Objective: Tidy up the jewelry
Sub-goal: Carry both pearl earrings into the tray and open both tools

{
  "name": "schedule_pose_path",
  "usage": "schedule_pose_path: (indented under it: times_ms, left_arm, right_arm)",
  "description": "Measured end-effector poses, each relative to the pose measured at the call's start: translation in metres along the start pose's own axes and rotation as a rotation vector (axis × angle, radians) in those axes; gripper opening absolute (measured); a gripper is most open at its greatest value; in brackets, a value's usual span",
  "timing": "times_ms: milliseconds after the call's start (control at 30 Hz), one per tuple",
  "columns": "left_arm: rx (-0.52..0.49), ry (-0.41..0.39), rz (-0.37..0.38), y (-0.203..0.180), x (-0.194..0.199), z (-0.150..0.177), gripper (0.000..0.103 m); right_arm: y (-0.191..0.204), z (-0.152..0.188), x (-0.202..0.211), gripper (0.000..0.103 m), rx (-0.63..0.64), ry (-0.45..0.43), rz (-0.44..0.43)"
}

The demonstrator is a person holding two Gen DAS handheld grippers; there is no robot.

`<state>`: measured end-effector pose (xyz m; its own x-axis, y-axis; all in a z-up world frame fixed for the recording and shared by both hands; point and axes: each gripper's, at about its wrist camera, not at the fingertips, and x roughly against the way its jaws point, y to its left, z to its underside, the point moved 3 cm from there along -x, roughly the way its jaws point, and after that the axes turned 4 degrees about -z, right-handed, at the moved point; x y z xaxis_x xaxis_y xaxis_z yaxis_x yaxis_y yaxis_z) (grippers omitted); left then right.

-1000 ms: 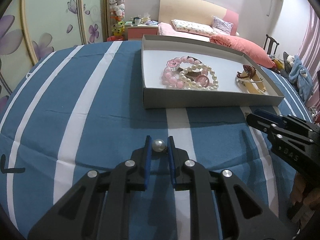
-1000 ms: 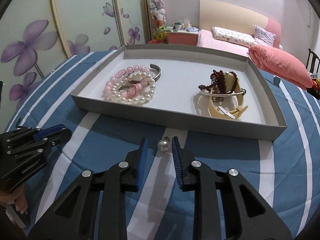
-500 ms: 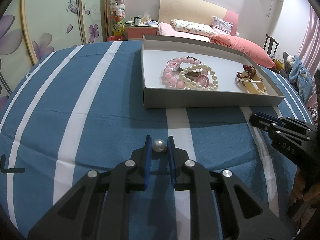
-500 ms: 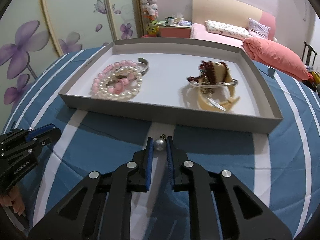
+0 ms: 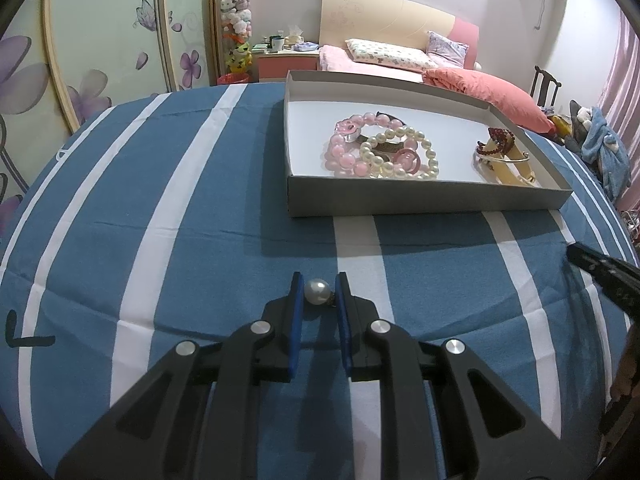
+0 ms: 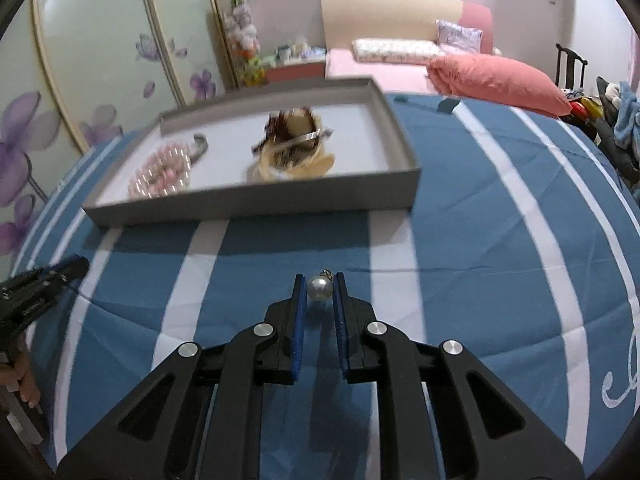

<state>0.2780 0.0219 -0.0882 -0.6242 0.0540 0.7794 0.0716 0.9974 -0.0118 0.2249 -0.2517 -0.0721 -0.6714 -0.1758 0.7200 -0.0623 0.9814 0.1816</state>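
Observation:
My left gripper [image 5: 318, 289] is shut on a pearl earring [image 5: 317, 291], held above the blue striped cloth. My right gripper [image 6: 319, 287] is shut on a second pearl earring [image 6: 319, 288] with a small metal hook on top. A grey tray [image 5: 420, 201] lies ahead in the left wrist view; it holds pink and white bead bracelets [image 5: 380, 152] on its left and a cream bangle with dark red beads [image 5: 504, 156] on its right. The tray [image 6: 256, 204] also shows in the right wrist view, blurred, up and to the left.
The blue cloth with white stripes [image 5: 160, 208] covers the table. The right gripper's tip [image 5: 600, 268] shows at the right edge of the left view; the left gripper [image 6: 36, 292] at the left edge of the right view. A bed [image 5: 400, 60] and chair stand behind.
My right gripper shut on its pearl earring, lifted it and swung to the right, away from the tray's front wall. My left gripper keeps its pearl and has hardly moved.

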Motion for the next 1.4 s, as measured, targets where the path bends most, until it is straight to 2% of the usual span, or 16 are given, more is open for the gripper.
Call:
schedule_pose_path:
  times_ms: [100,333,533,933,1400]
  left_arm:
    - [0.014,-0.011,0.005,0.000,0.003,0.001,0.017]
    - [-0.009,-0.118,0.003,-0.014,0.026,-0.004,0.017]
    - [-0.032,-0.175,0.003,-0.023,0.038,-0.008,0.016]
    - [-0.027,-0.215,-0.009,-0.024,0.045,-0.007,0.016]
    - [-0.063,-0.385,-0.049,-0.039,0.079,-0.019,0.016]
  right_arm:
    - [-0.002,-0.006,0.017,0.014,0.001,-0.076,-0.004]
    - [0.009,-0.021,0.048,0.014,0.067,-0.244,-0.003]
    - [0.018,-0.024,0.055,0.014,0.104,-0.291,-0.010]
    - [0.026,-0.022,0.064,0.014,0.133,-0.348,-0.003]
    - [0.037,-0.030,0.085,0.014,0.161,-0.496,-0.005]
